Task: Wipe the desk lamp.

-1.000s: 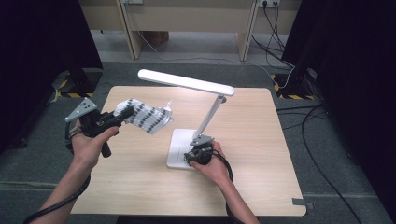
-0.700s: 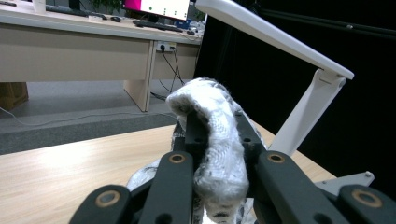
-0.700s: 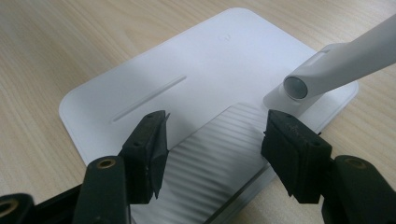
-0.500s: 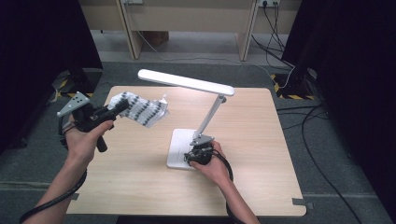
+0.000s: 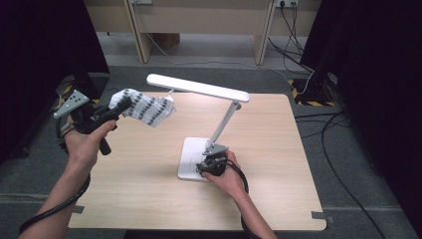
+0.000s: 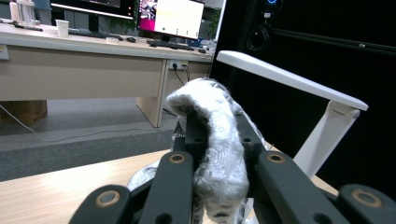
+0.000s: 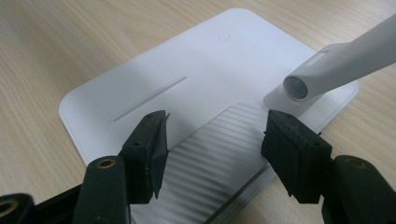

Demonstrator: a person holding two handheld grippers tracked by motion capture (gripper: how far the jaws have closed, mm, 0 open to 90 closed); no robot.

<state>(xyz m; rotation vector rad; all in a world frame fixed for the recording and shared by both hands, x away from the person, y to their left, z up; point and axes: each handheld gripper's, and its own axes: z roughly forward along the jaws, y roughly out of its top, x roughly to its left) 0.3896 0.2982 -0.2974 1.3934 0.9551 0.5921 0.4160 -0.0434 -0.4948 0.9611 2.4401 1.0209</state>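
A white desk lamp stands on the wooden table [image 5: 278, 149], its long head [image 5: 199, 88] held over the far left part by a slanted arm [image 5: 226, 122]. My right gripper [image 5: 209, 167] rests at the near right corner of the lamp base [image 5: 191, 152]. It is open, with its jaws on either side of a ribbed patch [image 7: 219, 163] on the base [image 7: 187, 60]. My left gripper [image 5: 124, 104] is shut on a grey-and-white knitted cloth [image 5: 149, 109] and holds it in the air by the table's far left edge. The cloth [image 6: 215, 140] bulges up between the jaws, with the lamp head [image 6: 289, 79] beyond.
The lamp arm's hinge [image 7: 299, 86] sits just right of my right gripper's jaws. Cables [image 5: 323, 124] lie on the floor to the right of the table. A long desk [image 6: 93, 60] with monitors stands behind.
My left gripper has carried the cloth to the left and a little farther back, away from the lamp. The right gripper has stayed on the lamp base.
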